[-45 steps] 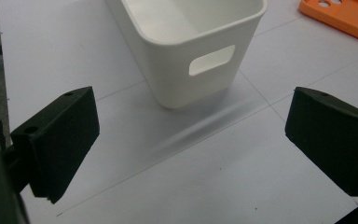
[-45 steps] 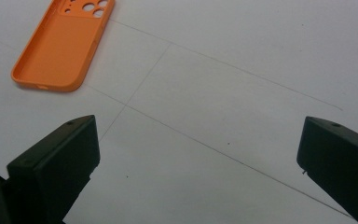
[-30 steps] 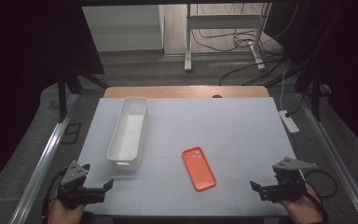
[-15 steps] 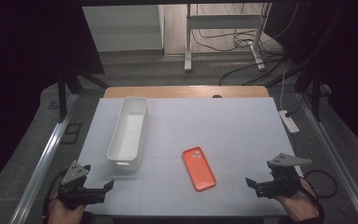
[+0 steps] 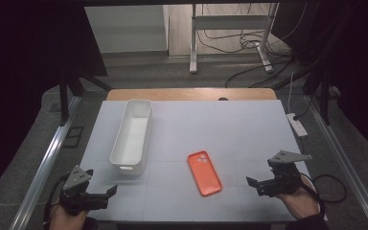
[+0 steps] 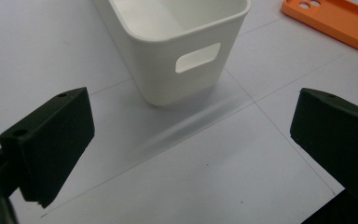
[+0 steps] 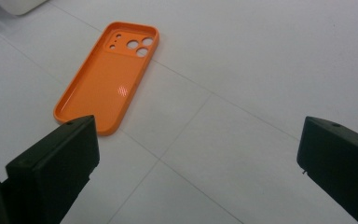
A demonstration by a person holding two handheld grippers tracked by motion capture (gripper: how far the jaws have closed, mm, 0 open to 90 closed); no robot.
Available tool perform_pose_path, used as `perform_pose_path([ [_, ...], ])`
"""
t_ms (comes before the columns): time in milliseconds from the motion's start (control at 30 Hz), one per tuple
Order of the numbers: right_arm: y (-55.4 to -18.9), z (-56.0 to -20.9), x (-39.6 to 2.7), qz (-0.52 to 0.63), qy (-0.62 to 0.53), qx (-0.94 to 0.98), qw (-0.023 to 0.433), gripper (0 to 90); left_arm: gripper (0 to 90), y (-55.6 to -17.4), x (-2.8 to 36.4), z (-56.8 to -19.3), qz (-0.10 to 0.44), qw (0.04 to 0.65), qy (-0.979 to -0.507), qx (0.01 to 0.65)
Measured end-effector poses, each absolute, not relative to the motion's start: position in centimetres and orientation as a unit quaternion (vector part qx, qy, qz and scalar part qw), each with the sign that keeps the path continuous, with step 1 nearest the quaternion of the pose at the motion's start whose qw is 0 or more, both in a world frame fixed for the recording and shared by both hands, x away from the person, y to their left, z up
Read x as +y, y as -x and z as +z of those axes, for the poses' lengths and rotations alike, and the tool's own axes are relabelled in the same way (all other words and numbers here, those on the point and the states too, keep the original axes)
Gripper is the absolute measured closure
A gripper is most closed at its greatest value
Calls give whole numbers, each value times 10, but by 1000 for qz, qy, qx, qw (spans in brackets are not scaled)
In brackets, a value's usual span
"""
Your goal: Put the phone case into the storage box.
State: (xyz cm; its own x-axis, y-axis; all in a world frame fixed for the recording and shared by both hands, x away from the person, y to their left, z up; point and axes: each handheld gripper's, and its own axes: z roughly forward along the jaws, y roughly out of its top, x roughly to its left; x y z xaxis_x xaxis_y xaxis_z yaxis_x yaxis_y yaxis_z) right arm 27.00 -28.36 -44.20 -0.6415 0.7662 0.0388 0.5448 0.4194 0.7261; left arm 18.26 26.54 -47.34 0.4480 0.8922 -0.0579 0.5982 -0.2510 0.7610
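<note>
An orange phone case (image 5: 204, 173) lies hollow side up on the white table (image 5: 230, 129), a little right of centre and near the front. In the right gripper view the case (image 7: 109, 77) sits ahead and to the left of the jaws. My right gripper (image 5: 252, 184) (image 7: 196, 158) is open and empty, low over the table right of the case. A long white bin (image 5: 132, 135) stands empty at the left. My left gripper (image 5: 110, 191) (image 6: 191, 144) is open near the front left corner, facing the bin's (image 6: 177, 37) short end with its handle slot. The case's corner (image 6: 331, 21) shows beyond.
A white power strip (image 5: 297, 123) lies at the table's right edge. A wooden strip (image 5: 191, 94) borders the back. Metal rails (image 5: 52, 158) run along both sides. Cables and a desk frame (image 5: 230, 28) lie on the floor beyond.
My right gripper has crept slightly left, toward the phone case. The left gripper, the case and the bin have stayed put.
</note>
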Motion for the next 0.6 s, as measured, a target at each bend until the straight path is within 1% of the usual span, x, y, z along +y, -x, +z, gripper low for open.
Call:
perform_pose_path([
  [600,-283,-442,-260,377,-375,837,130,0,6,-182,267,-473,195,377,-764,485],
])
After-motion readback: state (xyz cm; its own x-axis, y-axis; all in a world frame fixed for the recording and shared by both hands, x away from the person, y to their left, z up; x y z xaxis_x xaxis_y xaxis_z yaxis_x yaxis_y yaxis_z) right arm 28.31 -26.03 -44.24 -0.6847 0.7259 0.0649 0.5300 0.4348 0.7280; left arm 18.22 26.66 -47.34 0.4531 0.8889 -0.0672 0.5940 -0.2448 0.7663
